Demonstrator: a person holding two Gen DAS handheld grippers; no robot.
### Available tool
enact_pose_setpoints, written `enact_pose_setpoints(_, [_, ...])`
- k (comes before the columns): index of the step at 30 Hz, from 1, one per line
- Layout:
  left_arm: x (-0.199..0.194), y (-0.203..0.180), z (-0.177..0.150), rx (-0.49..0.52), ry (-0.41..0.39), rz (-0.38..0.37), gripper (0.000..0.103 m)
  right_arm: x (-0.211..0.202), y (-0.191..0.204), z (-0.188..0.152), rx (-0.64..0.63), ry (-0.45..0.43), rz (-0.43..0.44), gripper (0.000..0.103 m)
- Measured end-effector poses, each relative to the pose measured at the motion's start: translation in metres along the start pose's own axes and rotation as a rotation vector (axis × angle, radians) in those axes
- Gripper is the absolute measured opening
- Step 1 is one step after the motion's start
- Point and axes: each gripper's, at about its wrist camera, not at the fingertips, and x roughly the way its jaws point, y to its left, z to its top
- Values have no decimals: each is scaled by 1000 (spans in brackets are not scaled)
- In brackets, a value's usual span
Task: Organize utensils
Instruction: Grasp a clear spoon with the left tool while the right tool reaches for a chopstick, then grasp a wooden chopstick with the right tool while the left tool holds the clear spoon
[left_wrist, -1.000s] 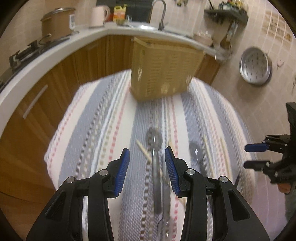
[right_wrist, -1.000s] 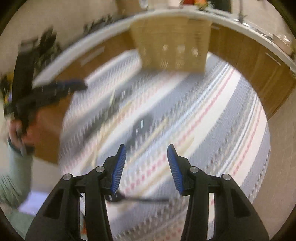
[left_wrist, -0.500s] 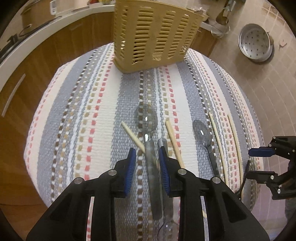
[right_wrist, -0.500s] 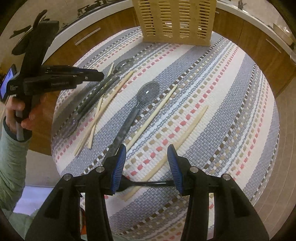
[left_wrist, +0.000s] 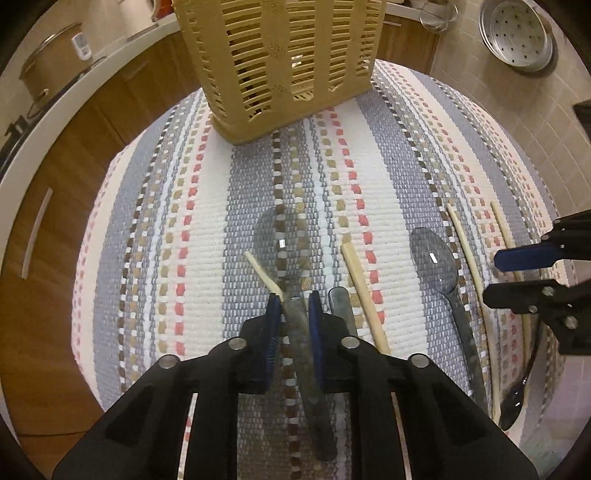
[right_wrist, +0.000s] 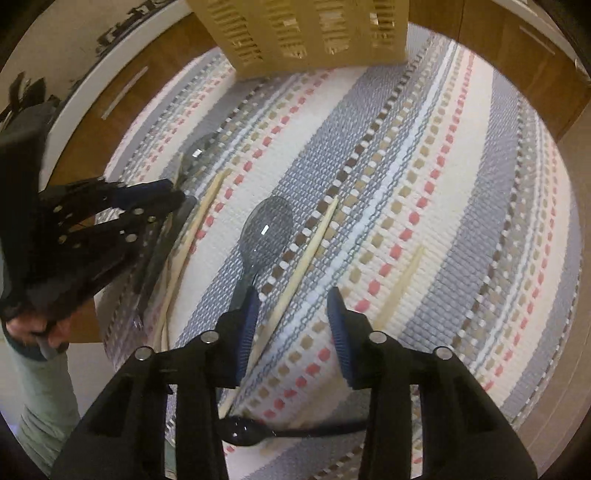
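1. Left wrist view. The left gripper (left_wrist: 292, 299), black with blue pads, points down at the striped woven cloth (left_wrist: 207, 229) covering the table. Its jaws are narrow and closing, with the handle of a translucent grey plastic spoon (left_wrist: 284, 243) between the pads. Whether the pads press it yet cannot be told. The spoon's bowl lies at 12 o'clock from the fingertips; its handle runs back under the gripper and is partly hidden.
2. A pale wooden chopstick (left_wrist: 264, 273) crosses under that spoon at 11 o'clock, its lower end hidden by the left pad. A second chopstick (left_wrist: 364, 291) lies at 2 o'clock, its lower end cut off by the gripper body. Beside it a grey handle end (left_wrist: 341, 306) shows only in part.
3. A second translucent grey spoon (left_wrist: 436, 262) lies at 3 o'clock. Two more chopsticks sit beyond it, partly covered by the right gripper (left_wrist: 517, 275) at the frame edge.
4. The tan slotted plastic utensil basket (left_wrist: 280, 62) stands at 12 o'clock on the cloth's far end, its top cut off.
5. Right wrist view. The right gripper (right_wrist: 291, 321) has jaws moderately apart and closing. A chopstick (right_wrist: 306, 258) runs between them, untouched so far as can be seen. A black spoon (right_wrist: 243, 432) lies at 6 o'clock, its handle hidden behind the gripper.
6. The left gripper (right_wrist: 173, 192) at 9 o'clock is blurred, and the hand (right_wrist: 33, 328) holding it is partly cut off.
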Motion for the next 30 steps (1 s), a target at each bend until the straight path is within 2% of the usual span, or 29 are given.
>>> enact_pose_setpoints(2, [-1, 1, 0, -8, -4, -4, 13, 1, 3, 2, 1, -6, -22, 28])
enact_pose_setpoints(3, [-2, 1, 0, -15, -7, -8, 12, 2, 6, 3, -6, -5, -36, 21])
enact_pose_setpoints(6, [-2, 5, 0, -42, -20, -21, 10, 6, 18, 3, -51, -5, -125, 10])
enact_pose_setpoints(10, [-6, 18, -4, -118, -51, -58, 10, 8, 31, 2, -95, -30, -186, 6])
enact_pose_setpoints(12, [-12, 33, -7, -185, -81, -104, 10, 5, 32, 4, -100, -51, -200, 3])
enact_pose_setpoints(15, [-21, 55, -12, -283, -113, -138, 10, -2, 25, 11, -76, -76, -189, 2])
enact_pose_setpoints(23, [-19, 101, -19, -541, -112, -84, 10, 0, 7, 39, -37, -74, -181, 2])
enact_pose_setpoints(26, [-15, 104, -22, -542, -93, -49, 11, 7, -1, 44, -19, -15, -158, 4])
enact_pose_setpoints(30, [-6, 106, -21, -516, -46, -73, 11, 10, -6, 52, -11, 38, -140, 9])
